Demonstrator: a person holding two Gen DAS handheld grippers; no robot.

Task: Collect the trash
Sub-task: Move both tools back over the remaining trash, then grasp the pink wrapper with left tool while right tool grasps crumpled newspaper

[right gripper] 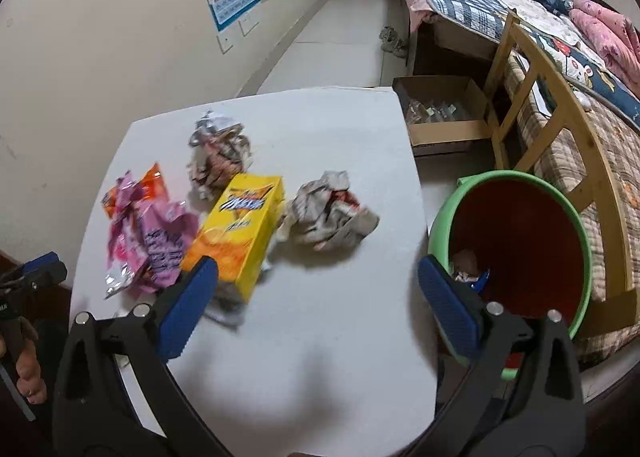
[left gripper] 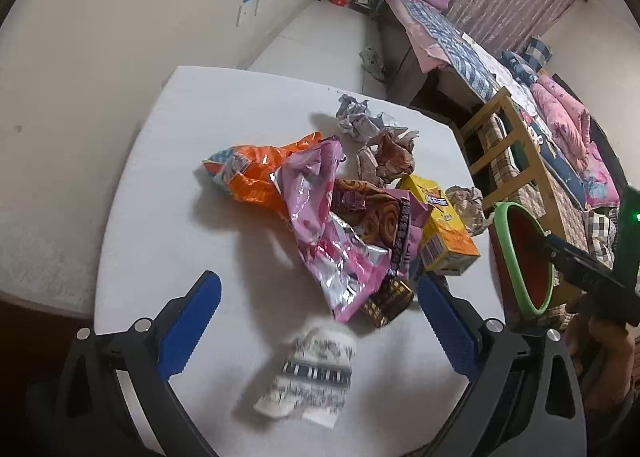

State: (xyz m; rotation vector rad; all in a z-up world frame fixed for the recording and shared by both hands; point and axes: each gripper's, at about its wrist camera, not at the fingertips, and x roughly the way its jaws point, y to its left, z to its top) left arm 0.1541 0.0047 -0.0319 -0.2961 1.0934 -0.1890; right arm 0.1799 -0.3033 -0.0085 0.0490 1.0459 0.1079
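While both the left gripper [left gripper: 319, 299] and right gripper [right gripper: 318, 289] gape wide and empty over the surface [right gripper: 320, 337], only the right view shows scraps inside the bin [right gripper: 520, 241].

The right gripper [right gripper: 318, 289] hung over the bench [right gripper: 320, 337], jaws wide apart, near a yellow box [right gripper: 240, 229]; a green bin [right gripper: 516, 181] stood beside.

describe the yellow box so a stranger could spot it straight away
On the white table, look in the heap of wrappers beside the green-rimmed bin. The yellow box lies between a pink wrapper and a paper ball, the only stiff, square-edged piece.
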